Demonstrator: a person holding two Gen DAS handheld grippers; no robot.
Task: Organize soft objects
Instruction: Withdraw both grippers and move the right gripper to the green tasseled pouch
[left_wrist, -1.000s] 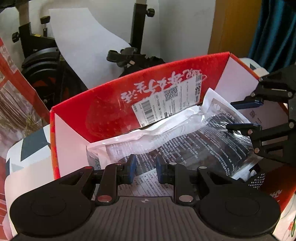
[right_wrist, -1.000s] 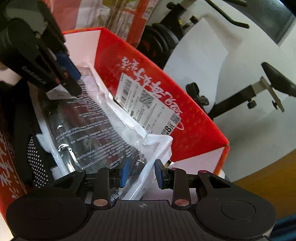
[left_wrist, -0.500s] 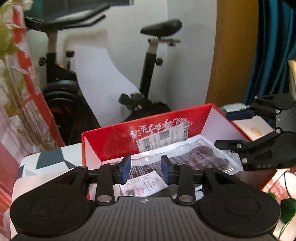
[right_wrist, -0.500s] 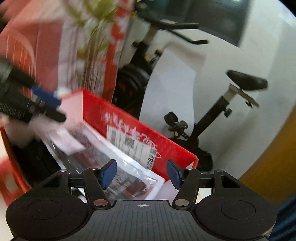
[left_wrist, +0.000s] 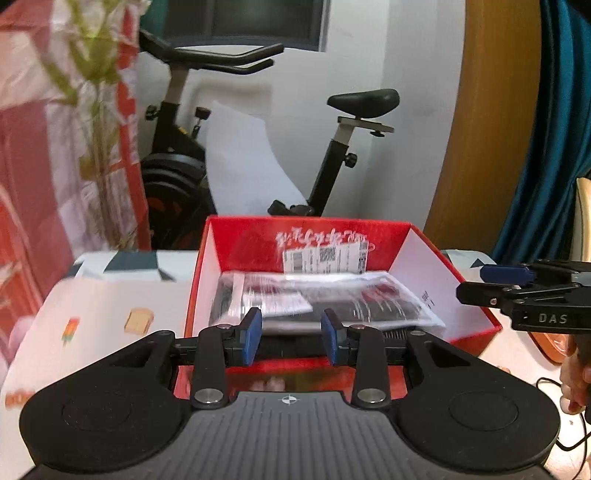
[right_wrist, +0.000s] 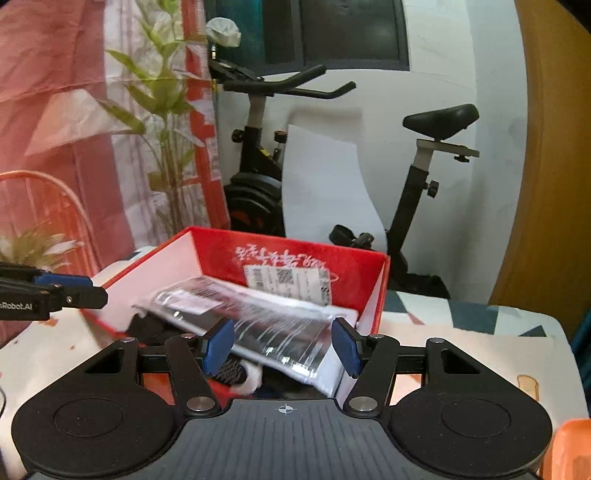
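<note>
1. The left tongs (left_wrist: 291, 340) stand apart with nothing between the blue pads, held above the near edge of the red box (left_wrist: 448, 273).
2. The right tongs (right_wrist: 284, 345) are also parted and empty, wider than the left.
3. A clear plastic packet (right_wrist: 258, 325) of dark printed material lies flat inside the red box, atop dark fabric (right_wrist: 155, 328).
4. The box sits on the patterned counter (left_wrist: 110, 306).
5. An exercise bike (right_wrist: 424, 184) stands behind, against the white wall.
</note>
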